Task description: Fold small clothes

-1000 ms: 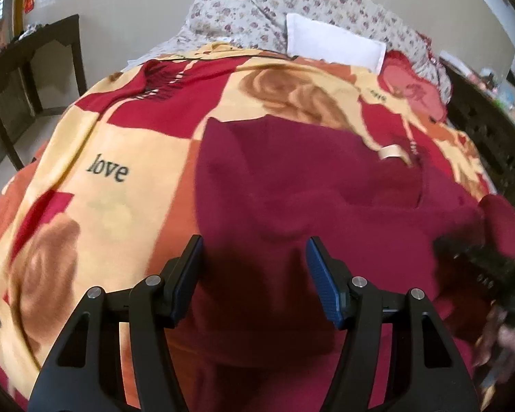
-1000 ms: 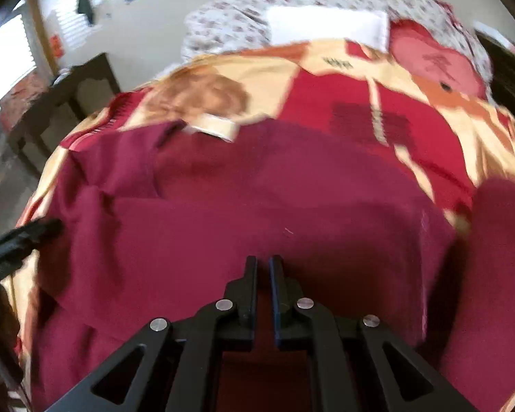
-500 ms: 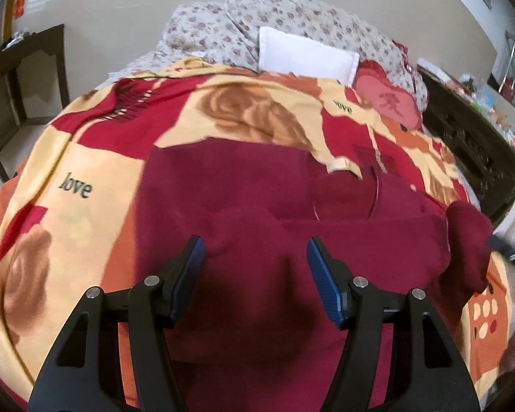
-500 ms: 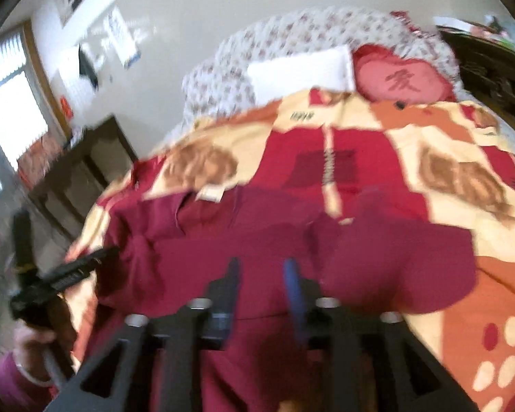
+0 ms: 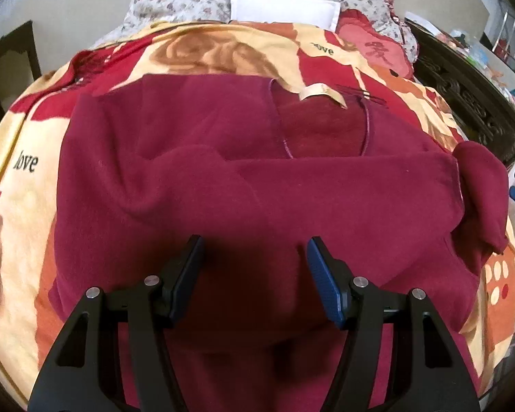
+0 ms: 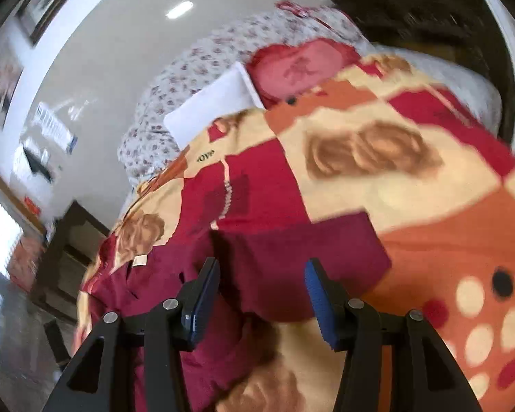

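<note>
A maroon sweater (image 5: 243,178) is spread on the patterned blanket (image 5: 24,206) near the bed's foot edge, the left gripper (image 5: 252,257) held open above it, the right gripper (image 6: 262,281) just opened, nothing gripped

maroon top (image 5: 257,185), red-and-cream rose blanket (image 5: 219,51)

We see our right gripper (image 6: 261,279) with its jaws apart, just opened, nothing between them, above the maroon sweater (image 6: 292,250) spread on the patterned blanket (image 6: 429,213); a white pillow (image 6: 209,106) lies at the bed's head.
</note>
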Available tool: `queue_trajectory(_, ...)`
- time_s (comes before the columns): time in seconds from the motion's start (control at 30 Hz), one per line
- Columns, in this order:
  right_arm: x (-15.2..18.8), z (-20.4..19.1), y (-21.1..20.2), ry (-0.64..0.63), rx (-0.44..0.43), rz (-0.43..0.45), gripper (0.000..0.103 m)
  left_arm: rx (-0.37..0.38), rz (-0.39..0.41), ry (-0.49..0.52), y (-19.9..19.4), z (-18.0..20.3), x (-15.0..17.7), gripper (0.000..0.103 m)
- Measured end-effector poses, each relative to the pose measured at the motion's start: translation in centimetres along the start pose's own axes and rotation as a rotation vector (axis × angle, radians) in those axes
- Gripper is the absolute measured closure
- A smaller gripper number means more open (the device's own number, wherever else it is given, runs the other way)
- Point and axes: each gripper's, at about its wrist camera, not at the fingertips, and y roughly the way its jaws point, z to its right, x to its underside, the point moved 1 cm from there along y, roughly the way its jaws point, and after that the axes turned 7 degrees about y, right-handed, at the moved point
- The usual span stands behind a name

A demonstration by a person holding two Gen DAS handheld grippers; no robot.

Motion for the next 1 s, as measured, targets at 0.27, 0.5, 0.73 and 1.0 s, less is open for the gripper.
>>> queue_trajectory(0.27,-1.9,-2.5,1.7,0.036,-0.049,-0.02,0.05,-0.014,-0.005,0.008,0.4,0.2,0.4,0.041)
queue_trajectory(0.5,0.6,-7.8,8.8,-0.26,0.087,-0.254,0.062,-0.008,-0.01,-0.008,0.3,0.0,0.0,0.041)
queue_trajectory(0.73,2.4,0.3,1.5,-0.145,0.212,-0.124,0.084,-0.004,-0.01,-0.011,0.4,-0.5,0.0,0.041)
queue_trajectory(1.0,3.5,8.4,-5.0,0.032,0.398,-0.093,0.082,-0.014,-0.004,-0.005,0.3,-0.2,0.1,0.041)
